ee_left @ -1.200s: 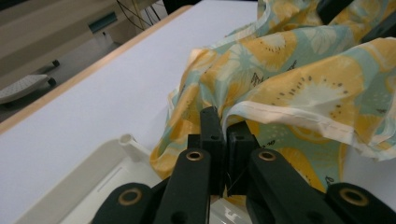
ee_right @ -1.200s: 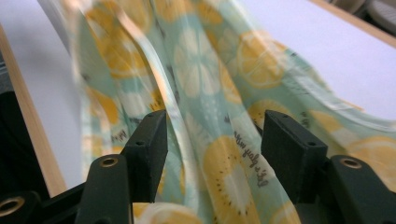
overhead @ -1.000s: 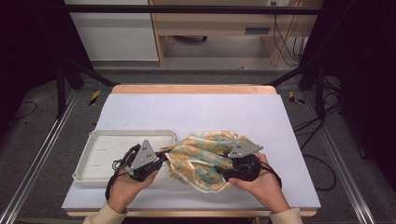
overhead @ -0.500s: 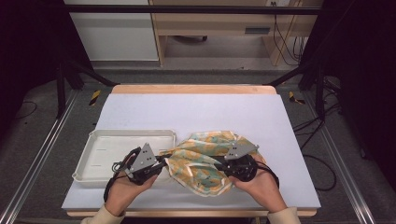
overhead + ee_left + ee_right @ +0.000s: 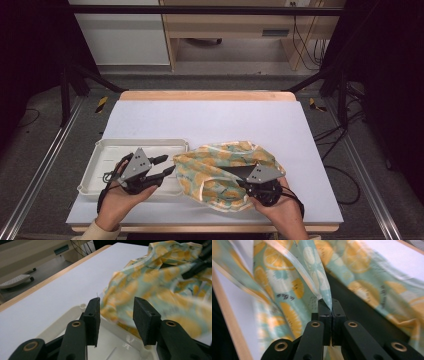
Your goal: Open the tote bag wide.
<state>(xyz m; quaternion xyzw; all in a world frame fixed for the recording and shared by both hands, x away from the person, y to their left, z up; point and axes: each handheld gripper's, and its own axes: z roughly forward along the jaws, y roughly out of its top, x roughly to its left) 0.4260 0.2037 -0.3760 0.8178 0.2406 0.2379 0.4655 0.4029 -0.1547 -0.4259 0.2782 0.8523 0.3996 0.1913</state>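
My right gripper (image 5: 239,176) pinches an edge of the citrus-print cloth (image 5: 220,167) heaped on the white table (image 5: 225,120). My left gripper (image 5: 167,165), jaws just parted and empty, hovers over the tray (image 5: 100,155). The thin fold could slip out.

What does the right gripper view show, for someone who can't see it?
The right gripper is shut on a fold of a cloth printed with orange and lemon slices on pale green. The cloth hangs loosely around it above a white table.

Pale teal cloth (image 5: 226,172) printed with orange citrus slices; white tray (image 5: 100,165); pale lavender table (image 5: 215,120); black tongs (image 5: 117,315).
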